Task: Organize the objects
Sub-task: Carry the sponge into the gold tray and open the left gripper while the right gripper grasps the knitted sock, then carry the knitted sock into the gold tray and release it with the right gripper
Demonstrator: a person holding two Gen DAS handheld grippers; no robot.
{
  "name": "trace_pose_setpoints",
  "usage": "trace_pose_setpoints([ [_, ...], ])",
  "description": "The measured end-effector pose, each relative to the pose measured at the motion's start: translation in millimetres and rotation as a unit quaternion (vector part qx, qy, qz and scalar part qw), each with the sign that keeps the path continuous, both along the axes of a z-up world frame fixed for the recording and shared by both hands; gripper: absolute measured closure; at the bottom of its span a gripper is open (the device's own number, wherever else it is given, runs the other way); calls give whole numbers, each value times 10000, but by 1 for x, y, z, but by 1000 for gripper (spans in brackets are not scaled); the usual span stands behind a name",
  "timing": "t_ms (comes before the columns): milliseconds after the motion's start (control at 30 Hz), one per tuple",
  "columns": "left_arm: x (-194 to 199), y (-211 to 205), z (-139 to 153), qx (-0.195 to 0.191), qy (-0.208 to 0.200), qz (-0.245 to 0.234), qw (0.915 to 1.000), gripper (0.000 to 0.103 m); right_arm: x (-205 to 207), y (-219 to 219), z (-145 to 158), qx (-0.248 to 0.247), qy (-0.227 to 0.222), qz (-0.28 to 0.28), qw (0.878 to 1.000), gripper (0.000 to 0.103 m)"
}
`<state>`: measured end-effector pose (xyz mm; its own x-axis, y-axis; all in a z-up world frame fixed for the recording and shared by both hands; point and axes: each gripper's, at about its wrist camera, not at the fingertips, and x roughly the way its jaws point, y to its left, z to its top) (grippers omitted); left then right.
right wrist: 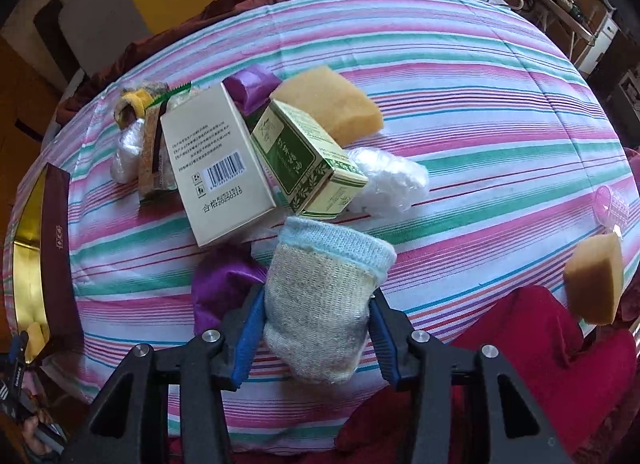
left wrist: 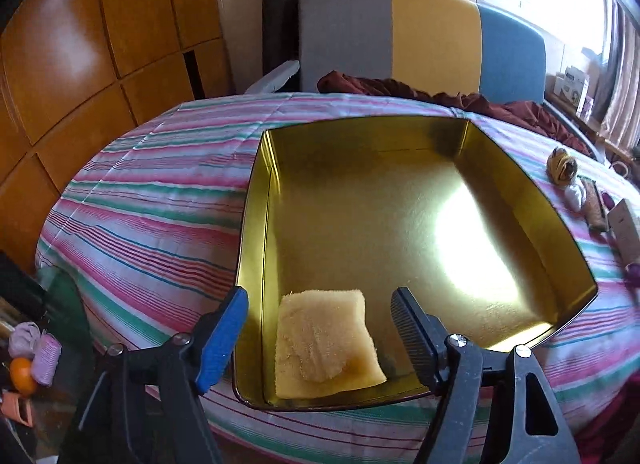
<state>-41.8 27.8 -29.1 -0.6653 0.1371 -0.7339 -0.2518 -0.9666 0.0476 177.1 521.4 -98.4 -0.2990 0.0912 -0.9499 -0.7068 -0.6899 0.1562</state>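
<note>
Right gripper (right wrist: 316,334) clamps the rolled sock (right wrist: 320,300), cuff pointing away, with the gold tin (right wrist: 24,232) lying leftward, where the left gripper (left wrist: 320,324) stands open over a sponge (left wrist: 326,338)

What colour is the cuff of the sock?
Light blue; the sock itself is grey. The right wrist view shows it best.
</note>
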Motion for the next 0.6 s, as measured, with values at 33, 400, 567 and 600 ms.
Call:
trace_pose_setpoints([
  [33,1,-1,2,54,17,-5,10000,28,4,-3,1,7,95,-1,10000,54],
  [400,6,-17,17,376,-36,111,9992,25,-9,-45,101,709,505,726,9936,54],
  [567,11,-33,21,407,-34,302,9987,25,-60,-87,101,708,753,1375,9851,54],
  [600,12,-37,21,403,-44,347,9986,25,-70,-97,102,689,825,1524,9825,54],
])
